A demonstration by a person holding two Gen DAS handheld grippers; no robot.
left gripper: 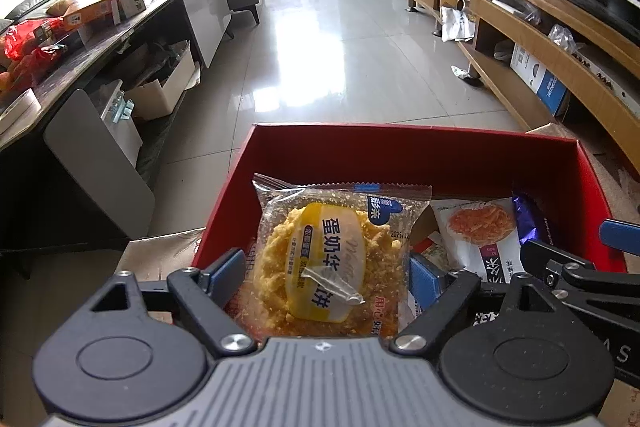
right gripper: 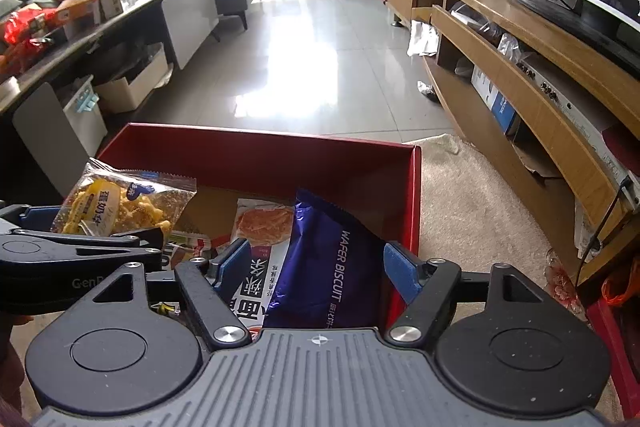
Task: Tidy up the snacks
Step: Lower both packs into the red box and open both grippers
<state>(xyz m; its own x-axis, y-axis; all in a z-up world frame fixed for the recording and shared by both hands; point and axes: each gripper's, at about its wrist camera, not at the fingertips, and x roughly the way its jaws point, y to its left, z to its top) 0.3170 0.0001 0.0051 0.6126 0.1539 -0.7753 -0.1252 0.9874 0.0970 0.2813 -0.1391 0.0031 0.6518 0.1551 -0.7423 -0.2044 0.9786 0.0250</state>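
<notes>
**Both jaws holding snacks over the red box**

I'm looking down a living room with a glossy tiled floor (left gripper: 340,47), a cluttered dark tabletop (left gripper: 100,35) along the left and a long wooden TV cabinet (right gripper: 520,39) on the right. The red box (left gripper: 420,151) sits in front of me on a beige carpet (right gripper: 472,211).

My left gripper (left gripper: 326,269) has its jaws partly closed on a clear-wrapped yellow crumbly cake (left gripper: 324,251), blue pads pressing both sides of the packet. The packet stands upright above the near left part of the box.

My right gripper (right gripper: 316,265) grips a purple wafer biscuit packet (right gripper: 332,259) the same way, jaws narrowed onto it. It is held upright at the right side of the box, close to the right wall.

Between the two, lying in the box, is a white packet with an orange noodle picture (right gripper: 260,223), partly hidden behind the purple one. More wrappers show under it, but I can't tell what they are.
</notes>
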